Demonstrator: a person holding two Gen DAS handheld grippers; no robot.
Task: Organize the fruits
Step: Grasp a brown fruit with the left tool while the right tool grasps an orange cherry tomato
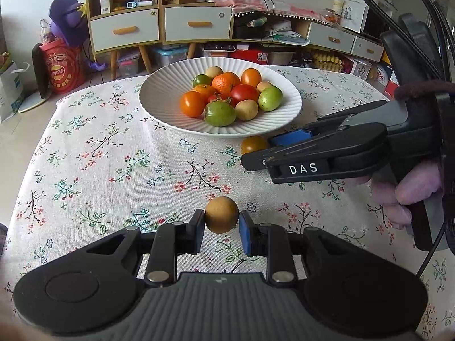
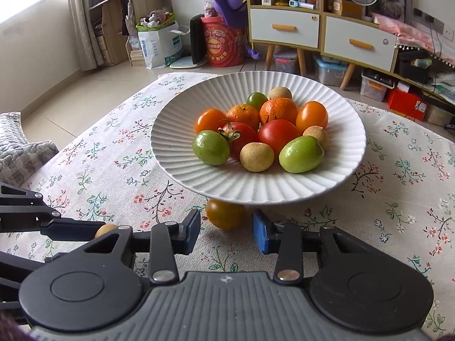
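Plainly "DAS" on right hand-held gripper, apart, left hand-held gripper clamping longan.

The left gripper clamps a brown round fruit near the far white plate of fruit.

Ribbed matt plate, floral woven tablecloth

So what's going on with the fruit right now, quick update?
Left tool shut on tan round fruit. Right tool open around orange tomato, pads not touching. Tomato tucked under white plate rim; tight approach.
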